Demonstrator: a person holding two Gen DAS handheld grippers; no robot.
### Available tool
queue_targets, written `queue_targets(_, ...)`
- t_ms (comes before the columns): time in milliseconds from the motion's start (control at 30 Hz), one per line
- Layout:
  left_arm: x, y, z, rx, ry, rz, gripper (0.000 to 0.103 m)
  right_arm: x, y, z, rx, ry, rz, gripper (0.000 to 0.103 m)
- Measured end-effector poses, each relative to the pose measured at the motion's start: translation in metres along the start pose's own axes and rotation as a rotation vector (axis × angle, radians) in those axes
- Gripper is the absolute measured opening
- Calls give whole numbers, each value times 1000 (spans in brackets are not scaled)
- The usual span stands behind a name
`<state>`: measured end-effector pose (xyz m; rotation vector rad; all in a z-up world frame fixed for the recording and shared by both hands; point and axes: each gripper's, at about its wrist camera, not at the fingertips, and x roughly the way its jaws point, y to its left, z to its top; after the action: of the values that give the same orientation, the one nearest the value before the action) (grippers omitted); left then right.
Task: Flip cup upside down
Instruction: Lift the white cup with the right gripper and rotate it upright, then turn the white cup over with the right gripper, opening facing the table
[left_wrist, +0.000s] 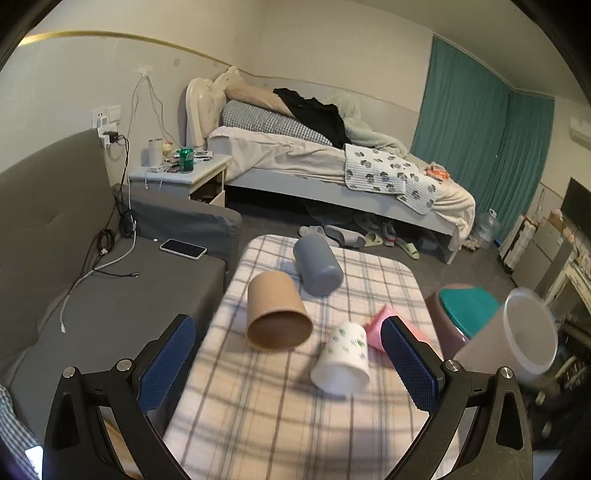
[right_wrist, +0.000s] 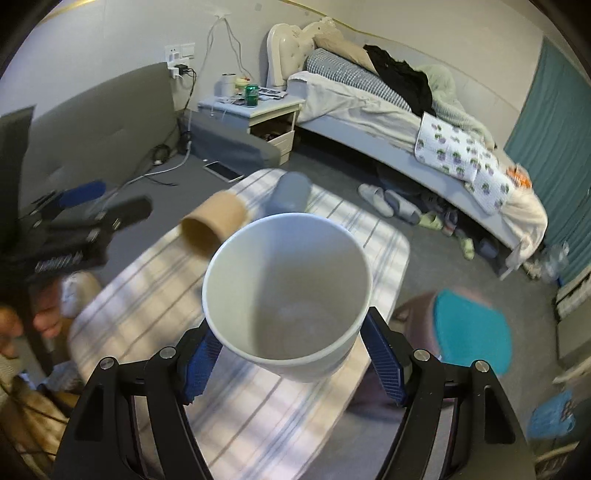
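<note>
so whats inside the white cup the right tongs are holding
Nothing that shows: the white cup gripped by the right tongs faces the camera with its mouth open, and its inner wall and bottom look bare. The checked table directly beneath it is hidden by the cup.

Unmade bed, nightstand with green can, grey sofa, phone, teal curtains

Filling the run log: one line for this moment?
right gripper: shut on white cup, airborne | left gripper: open, empty | brown cup: on side

Left hand-held gripper spread wide; right hand-held gripper clamped.
</note>
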<state>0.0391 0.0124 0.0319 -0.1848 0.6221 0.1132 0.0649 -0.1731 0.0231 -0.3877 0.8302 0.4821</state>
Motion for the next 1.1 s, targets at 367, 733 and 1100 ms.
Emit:
queue_targets(367, -46, -20, -29, 200, -1, 47, 103, -3, 50, -87, 233, 88, 171, 73)
queue_targets(733, 21, 5, -65, 160, 84, 49, 103, 78, 24, -106, 527, 166, 304, 72)
queue_targets(1100, 44, 4, -88, 161, 155, 62, 103, 109, 0, -99, 585, 150, 224, 68)
